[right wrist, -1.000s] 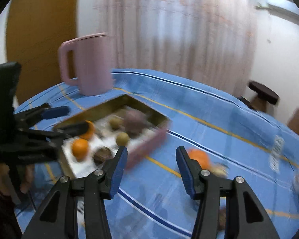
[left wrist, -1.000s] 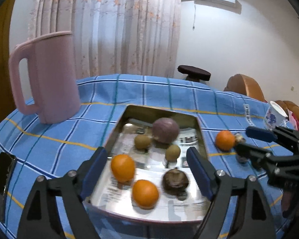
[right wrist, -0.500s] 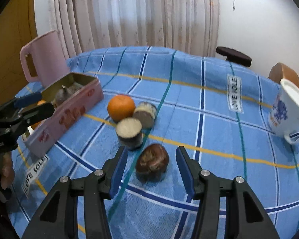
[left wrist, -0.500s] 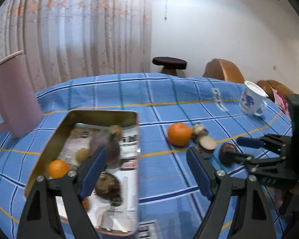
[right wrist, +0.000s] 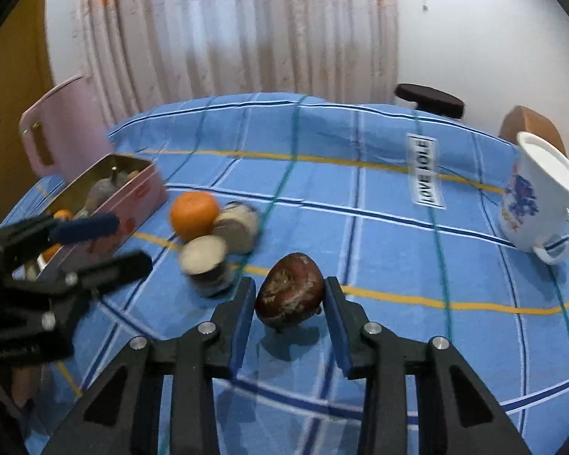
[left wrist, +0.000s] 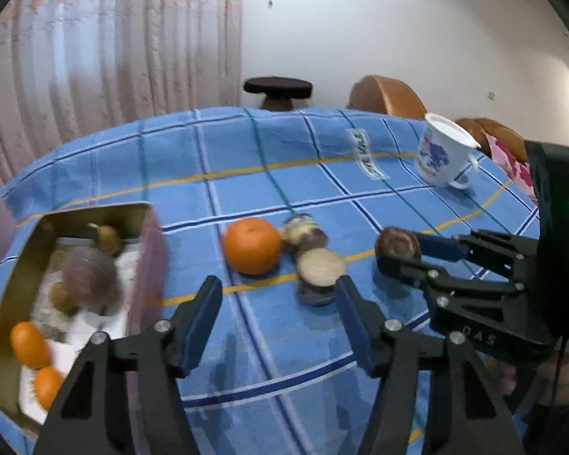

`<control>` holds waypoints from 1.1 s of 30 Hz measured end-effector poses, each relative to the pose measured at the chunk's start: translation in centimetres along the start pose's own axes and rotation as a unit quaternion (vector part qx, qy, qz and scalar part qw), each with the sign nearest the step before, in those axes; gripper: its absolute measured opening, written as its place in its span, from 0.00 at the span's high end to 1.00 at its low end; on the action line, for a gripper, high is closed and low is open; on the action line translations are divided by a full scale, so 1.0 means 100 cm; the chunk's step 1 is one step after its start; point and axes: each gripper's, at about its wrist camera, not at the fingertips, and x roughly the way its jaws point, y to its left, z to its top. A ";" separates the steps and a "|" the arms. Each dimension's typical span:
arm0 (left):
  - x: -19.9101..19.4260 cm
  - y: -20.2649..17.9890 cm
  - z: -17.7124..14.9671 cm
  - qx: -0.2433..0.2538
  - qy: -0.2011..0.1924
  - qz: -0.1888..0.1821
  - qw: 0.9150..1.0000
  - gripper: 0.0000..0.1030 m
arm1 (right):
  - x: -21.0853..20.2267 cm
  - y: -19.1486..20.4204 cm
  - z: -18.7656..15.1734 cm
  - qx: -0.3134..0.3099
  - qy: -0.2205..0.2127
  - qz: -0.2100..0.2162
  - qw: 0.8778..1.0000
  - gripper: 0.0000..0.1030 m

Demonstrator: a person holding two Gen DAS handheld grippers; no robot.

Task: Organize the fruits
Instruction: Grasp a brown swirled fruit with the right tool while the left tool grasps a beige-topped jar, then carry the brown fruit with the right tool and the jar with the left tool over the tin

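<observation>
Left wrist view, target: an orange [left wrist: 252,245] lies on the blue checked counter [left wrist: 322,144] ahead of the left tongs [left wrist: 278,301] and a little left of their line; a cut purple fruit half [left wrist: 319,271] sits just before the right-hand finger.
Left wrist view, tongs: released, nothing between the jaws, which have just been closing.
Left wrist view, tin: the metal tray [left wrist: 3,303] of fruit lies far left, well apart from the orange.
Left wrist view, change: a second ago the tray filled the centre; now the loose fruit does.
Right wrist view, target: a dark brown fruit [right wrist: 290,290] sits squarely between the right tongs [right wrist: 289,295], its long axis across the jaws.
Right wrist view, tongs: just been closing, pads beside the fruit; contact looks near, not certain.
Right wrist view, nearer hand: the right, for this fruit.
Right wrist view, change: the fruit was ahead half a second ago.
</observation>
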 end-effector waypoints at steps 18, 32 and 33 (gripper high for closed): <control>0.039 -0.014 0.004 0.012 0.034 -0.041 0.999 0.65 | -0.004 -0.019 -0.002 0.044 -0.010 0.013 0.999 0.62; 0.003 -0.001 -0.006 0.012 -0.033 -0.005 0.999 0.65 | -0.012 -0.001 0.001 0.037 -0.045 0.016 0.998 0.62; 0.000 -0.001 -0.007 0.013 -0.037 -0.002 0.999 0.65 | -0.012 0.001 0.001 0.036 -0.046 0.016 0.998 0.62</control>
